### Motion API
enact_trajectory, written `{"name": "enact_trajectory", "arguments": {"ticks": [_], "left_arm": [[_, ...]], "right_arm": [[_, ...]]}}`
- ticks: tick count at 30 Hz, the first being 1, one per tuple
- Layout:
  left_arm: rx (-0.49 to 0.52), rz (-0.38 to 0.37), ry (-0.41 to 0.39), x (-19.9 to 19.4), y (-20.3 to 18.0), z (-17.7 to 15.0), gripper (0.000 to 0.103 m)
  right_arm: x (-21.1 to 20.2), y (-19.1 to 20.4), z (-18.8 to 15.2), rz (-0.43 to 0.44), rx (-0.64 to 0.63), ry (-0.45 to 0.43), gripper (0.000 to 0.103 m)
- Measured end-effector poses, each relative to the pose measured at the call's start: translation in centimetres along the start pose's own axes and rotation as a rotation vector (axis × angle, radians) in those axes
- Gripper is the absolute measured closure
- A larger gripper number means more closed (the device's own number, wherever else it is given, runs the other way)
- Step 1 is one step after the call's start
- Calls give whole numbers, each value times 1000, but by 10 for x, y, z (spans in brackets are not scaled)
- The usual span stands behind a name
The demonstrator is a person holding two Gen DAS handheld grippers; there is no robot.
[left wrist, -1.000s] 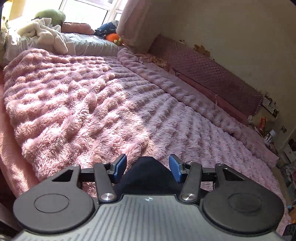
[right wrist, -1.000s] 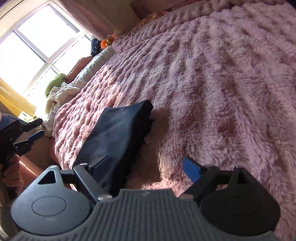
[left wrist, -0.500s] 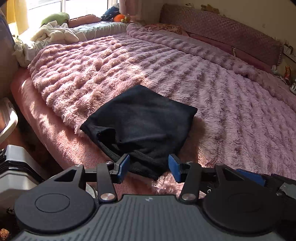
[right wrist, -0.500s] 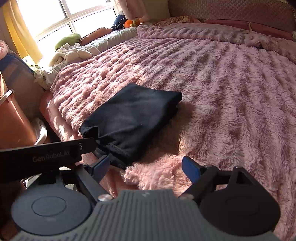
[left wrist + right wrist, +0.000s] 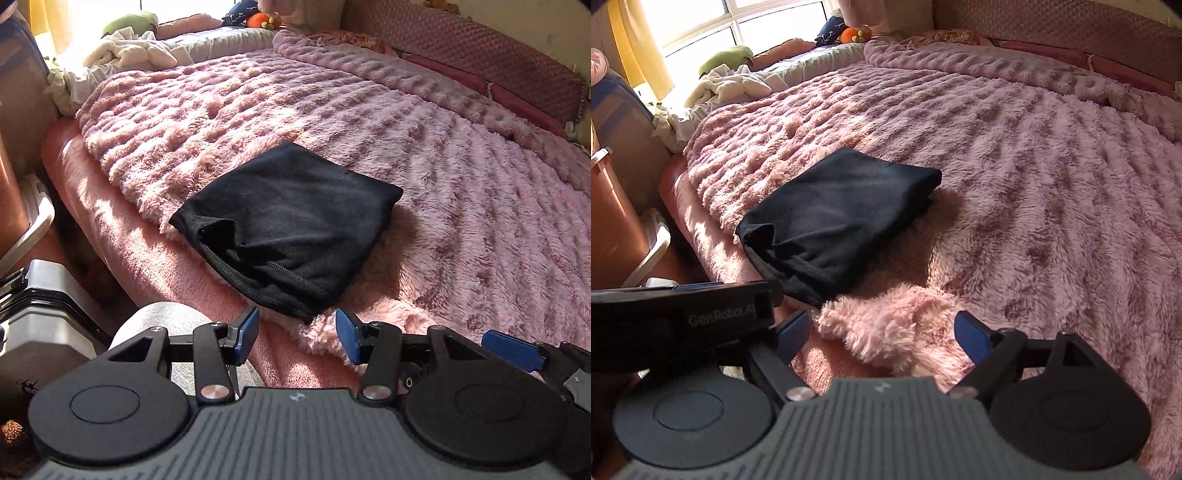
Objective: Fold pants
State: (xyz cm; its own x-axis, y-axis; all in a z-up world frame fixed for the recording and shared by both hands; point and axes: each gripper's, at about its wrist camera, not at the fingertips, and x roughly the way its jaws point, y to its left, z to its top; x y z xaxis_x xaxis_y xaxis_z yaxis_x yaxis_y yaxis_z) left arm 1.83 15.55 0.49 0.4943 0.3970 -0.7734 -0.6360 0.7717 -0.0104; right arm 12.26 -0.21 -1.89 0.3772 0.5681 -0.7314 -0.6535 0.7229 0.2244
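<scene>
Black pants point(image 5: 288, 229) folded on the pink blanket point(image 5: 461, 206).
Both the left gripper point(image 5: 297, 334) and right gripper point(image 5: 882, 332) hover near them, fingers spread and empty.

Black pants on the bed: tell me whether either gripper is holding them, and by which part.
Nothing is held. The left gripper and right gripper are both open and short of the folded black pants, which lie free on the pink blanket.

**Cloth, fur and plastic**

The pants point(image 5: 291, 225) are matt black knit cloth with a stitched hem. The blanket point(image 5: 461, 192) is shaggy pink fleece, ridged in rows (deep pile). The left gripper point(image 5: 297, 334) is matt black plastic with blue pads point(image 5: 248, 328) and shiny metal pins; its grey housing is ribbed.
</scene>
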Motion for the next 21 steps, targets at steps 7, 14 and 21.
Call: {"name": "enact_trajectory", "arguments": {"ticks": [7, 14, 21], "left_arm": [[1, 9, -18, -2, -9, -3, 47], [6, 30, -29, -2, -11, -2, 46], [7, 41, -32, 0, -13, -1, 46]], "right_arm": [[-5, -4, 0, -17, -14, -12, 22], [-7, -4, 0, -29, -23, -23, 22], [-7, -5, 1, -22, -18, -25, 22]]}}
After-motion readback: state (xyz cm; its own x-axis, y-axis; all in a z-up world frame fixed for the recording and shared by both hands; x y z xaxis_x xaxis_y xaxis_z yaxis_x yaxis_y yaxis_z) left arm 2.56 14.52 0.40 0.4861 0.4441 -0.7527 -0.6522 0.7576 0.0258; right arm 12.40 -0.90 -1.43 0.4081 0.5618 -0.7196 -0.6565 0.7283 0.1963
